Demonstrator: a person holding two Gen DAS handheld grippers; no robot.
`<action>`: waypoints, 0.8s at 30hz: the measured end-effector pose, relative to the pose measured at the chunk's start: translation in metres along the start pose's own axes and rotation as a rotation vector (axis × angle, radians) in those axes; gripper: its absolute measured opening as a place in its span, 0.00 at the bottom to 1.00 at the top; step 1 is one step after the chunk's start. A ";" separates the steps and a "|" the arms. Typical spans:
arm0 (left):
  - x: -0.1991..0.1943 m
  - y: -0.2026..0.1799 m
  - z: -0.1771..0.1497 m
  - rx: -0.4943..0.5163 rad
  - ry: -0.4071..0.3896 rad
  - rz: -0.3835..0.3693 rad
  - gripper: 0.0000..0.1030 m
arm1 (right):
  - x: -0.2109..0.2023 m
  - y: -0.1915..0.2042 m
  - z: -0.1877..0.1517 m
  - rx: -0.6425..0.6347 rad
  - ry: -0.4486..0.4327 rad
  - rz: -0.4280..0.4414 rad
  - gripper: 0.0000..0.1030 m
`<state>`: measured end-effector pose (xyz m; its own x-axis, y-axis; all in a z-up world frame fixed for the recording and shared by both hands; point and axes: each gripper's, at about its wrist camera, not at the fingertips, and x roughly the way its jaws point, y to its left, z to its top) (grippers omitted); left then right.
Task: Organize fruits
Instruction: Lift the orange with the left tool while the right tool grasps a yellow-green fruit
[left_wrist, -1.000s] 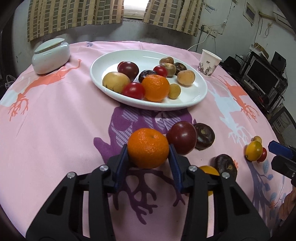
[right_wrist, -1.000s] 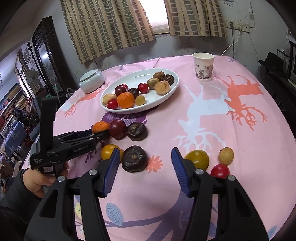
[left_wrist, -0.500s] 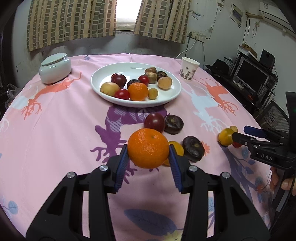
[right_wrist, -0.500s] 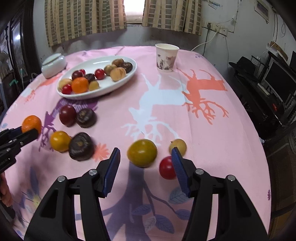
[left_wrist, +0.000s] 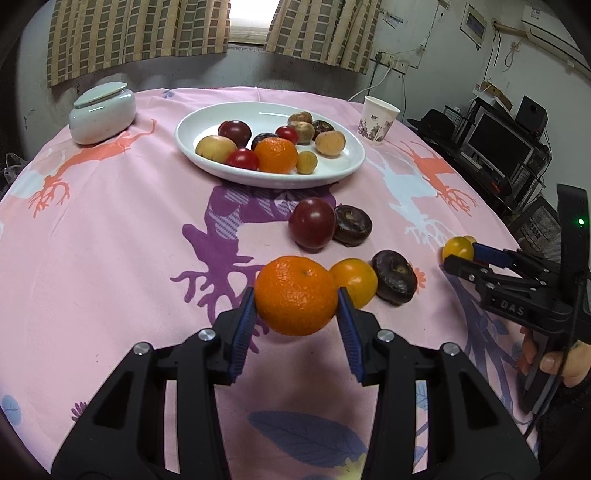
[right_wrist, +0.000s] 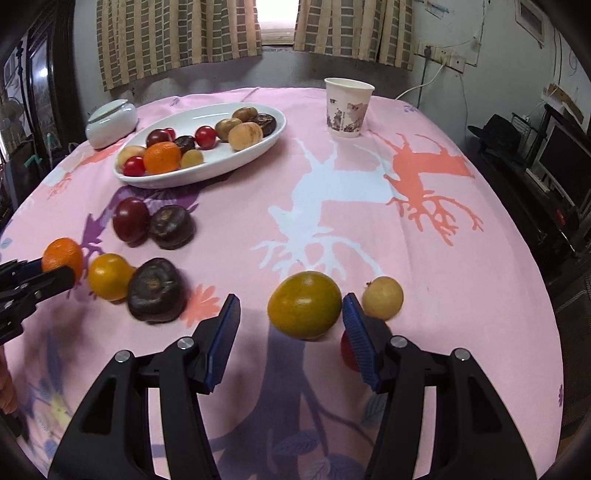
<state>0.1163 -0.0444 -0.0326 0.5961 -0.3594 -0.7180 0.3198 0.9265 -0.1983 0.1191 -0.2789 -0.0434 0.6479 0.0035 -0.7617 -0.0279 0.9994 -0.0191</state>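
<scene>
Left tool (left_wrist: 297, 297) clamped on its load (pointing downward), right tool (right_wrist: 290, 319) parted, both hand-held.

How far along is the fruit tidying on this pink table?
Partly done. About ten fruits already sit on the white plate. The left gripper holds an orange clear of the cloth; the open right gripper straddles a yellow-green fruit. Roughly seven fruits are left on the tablecloth.

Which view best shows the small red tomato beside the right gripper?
Neither shows it well. In the right wrist view the small red tomato peeks out behind one finger of the right gripper, mostly hidden. The left wrist view does not show it.
</scene>
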 end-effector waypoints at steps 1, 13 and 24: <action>0.001 -0.001 0.000 0.003 0.002 0.000 0.43 | 0.002 -0.002 0.001 0.015 -0.008 0.004 0.55; 0.005 0.007 -0.001 -0.028 0.009 -0.001 0.43 | 0.013 0.000 0.004 0.003 -0.014 0.029 0.41; 0.001 0.009 0.000 -0.042 -0.022 -0.001 0.43 | -0.008 0.007 0.007 0.038 -0.077 0.120 0.41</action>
<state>0.1195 -0.0368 -0.0356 0.6121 -0.3626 -0.7028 0.2900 0.9297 -0.2271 0.1187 -0.2713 -0.0331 0.6985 0.1238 -0.7048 -0.0803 0.9923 0.0948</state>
